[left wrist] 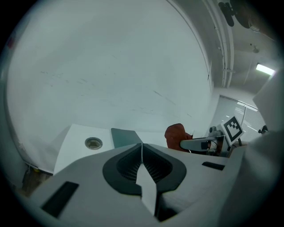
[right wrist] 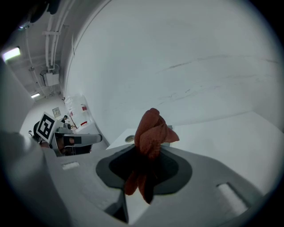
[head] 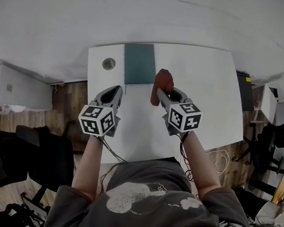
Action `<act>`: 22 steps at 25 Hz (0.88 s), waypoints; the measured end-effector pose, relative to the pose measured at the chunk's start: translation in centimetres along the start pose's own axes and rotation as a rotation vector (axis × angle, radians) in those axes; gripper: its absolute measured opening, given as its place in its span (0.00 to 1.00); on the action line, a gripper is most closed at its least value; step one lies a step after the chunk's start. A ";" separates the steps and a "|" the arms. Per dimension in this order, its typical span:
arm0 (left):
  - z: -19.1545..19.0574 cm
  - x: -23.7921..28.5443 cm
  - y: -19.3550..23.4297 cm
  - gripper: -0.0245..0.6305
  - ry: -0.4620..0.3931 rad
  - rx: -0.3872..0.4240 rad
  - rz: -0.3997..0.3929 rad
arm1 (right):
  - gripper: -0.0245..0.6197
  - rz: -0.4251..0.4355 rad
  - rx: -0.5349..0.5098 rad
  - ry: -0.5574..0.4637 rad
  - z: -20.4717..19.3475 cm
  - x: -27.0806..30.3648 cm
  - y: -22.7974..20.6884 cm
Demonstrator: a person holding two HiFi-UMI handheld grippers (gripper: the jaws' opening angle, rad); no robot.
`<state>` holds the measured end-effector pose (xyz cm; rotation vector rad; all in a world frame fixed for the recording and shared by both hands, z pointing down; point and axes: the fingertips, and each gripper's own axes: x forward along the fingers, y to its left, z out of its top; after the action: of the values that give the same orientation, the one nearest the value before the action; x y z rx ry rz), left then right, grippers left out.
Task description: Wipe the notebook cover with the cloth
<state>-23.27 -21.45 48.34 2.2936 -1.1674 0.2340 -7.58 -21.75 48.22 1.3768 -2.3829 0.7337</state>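
A white rectangular table (head: 209, 92) fills the middle of the head view, its far edge against a pale wall. At the upper left of the tabletop a dark grey-green, flat notebook (head: 139, 63) lies closed with its cover up, its far end at the table's far edge. A small round metal-rimmed cable hole (head: 109, 63) sits in the table just left of the notebook.

The right gripper (head: 165, 94), in the centre of the frame, has its jaws clamped on a crumpled rust-red cloth (head: 162, 82). In the right gripper view the cloth bunches up out of the dark pads and a short tail hangs below them. The cloth is just right of the notebook's near right corner; whether it touches the cover or the table cannot be told.

The left gripper (head: 117, 90), left of centre, points at the notebook's near left corner. Its jaws are pressed together with nothing between them, as the left gripper view shows, where the notebook lies beyond the jaw tips and the cloth to the right of it.

Both of the person's forearms reach up from the lower middle of the frame over a grey shirt (head: 148, 206). A white cabinet (head: 19, 91) stands at the left edge on a wooden floor (head: 73, 104), and a black chair (head: 42, 161) is at the lower left.
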 end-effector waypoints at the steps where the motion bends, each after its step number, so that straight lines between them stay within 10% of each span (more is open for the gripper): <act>1: -0.2 0.3 0.2 0.04 0.007 -0.002 -0.007 | 0.21 -0.005 0.004 -0.004 0.1 0.2 0.0; 22: -2.9 6.9 2.3 0.04 0.113 0.009 0.060 | 0.21 0.046 0.050 0.022 0.7 4.6 -4.1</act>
<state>-20.64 -25.75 54.29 2.2247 -1.1808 0.3869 -6.30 -27.14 51.05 1.3302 -2.4019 0.8220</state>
